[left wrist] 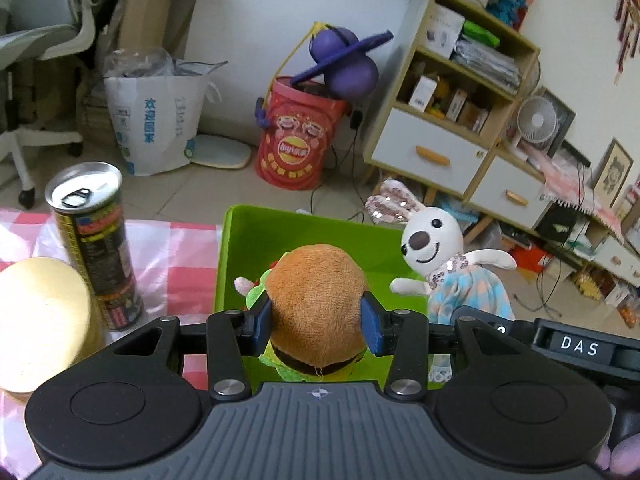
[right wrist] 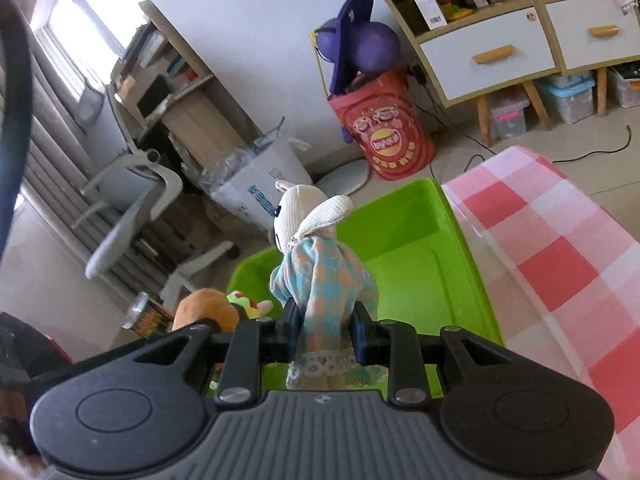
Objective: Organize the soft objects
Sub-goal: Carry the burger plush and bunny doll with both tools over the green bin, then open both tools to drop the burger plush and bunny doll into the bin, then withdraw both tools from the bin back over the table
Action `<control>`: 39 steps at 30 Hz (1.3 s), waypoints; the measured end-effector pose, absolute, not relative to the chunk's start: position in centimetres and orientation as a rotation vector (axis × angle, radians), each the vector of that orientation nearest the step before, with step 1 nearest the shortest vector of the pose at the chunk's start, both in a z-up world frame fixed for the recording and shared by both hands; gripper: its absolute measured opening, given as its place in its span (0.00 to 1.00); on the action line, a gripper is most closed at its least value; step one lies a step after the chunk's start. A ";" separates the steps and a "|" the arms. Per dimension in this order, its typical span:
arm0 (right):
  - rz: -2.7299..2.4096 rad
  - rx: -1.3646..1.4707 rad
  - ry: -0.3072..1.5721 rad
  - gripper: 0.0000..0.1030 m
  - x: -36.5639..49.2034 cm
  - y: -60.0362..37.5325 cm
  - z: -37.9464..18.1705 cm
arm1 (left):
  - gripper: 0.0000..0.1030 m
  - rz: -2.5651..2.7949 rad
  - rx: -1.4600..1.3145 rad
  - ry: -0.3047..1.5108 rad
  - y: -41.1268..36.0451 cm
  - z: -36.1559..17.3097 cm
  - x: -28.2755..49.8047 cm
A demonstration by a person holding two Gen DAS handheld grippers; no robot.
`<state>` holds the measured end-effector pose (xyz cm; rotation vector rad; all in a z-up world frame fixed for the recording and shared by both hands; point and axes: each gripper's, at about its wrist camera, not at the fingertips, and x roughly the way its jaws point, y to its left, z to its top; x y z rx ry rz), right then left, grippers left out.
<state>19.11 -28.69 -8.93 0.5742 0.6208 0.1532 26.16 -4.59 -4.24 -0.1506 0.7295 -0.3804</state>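
1. Left wrist view: the left gripper (left wrist: 316,316) was pinching the plush burger (left wrist: 316,300) across its brown bun, blue pads pressed into both sides. It hung over the near part of the green bin (left wrist: 240,240), which stood on the checked tablecloth (left wrist: 180,256). A drink can (left wrist: 94,240) stood to the left, just outside the bin. The step in hand looked like depositing; the next move would call for lowering slightly and spreading the pads so the toy drops inside.

2. Right wrist view: the right gripper (right wrist: 326,332) was clamped on the rabbit doll (right wrist: 316,264) at its checked dress, head up and turned away towards the far wall. It hung over the bin's near left part, with the bin floor bare beyond it. Tool tilted, pointing forward and down. Releasing here should land the doll beside the burger.
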 end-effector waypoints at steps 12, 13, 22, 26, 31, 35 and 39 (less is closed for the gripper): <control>0.127 0.513 0.656 0.20 18.5 -28.8 -8.3 | 0.68 -0.391 -0.080 0.696 -6.0 -4.1 25.5; 0.122 0.501 0.656 0.34 18.2 -28.8 -7.7 | 0.74 -0.394 -0.081 0.694 -6.0 -3.7 25.1; 0.087 0.420 0.632 0.45 13.8 -28.7 -3.0 | 0.90 -0.349 -0.069 0.682 -5.3 -0.1 20.7; 0.075 0.369 0.627 0.51 11.0 -28.7 -1.3 | 0.95 -0.330 -0.064 0.687 -4.8 1.3 18.3; 0.067 0.318 0.634 0.56 7.7 -28.7 0.1 | 0.95 -0.313 -0.066 0.736 -4.1 1.7 15.3; 0.062 0.288 0.655 0.60 5.6 -28.2 0.5 | 0.95 -0.282 -0.066 0.784 -3.4 1.5 13.2; 0.060 0.264 0.687 0.63 3.8 -27.3 0.2 | 0.95 -0.240 -0.089 0.824 -2.2 1.4 10.9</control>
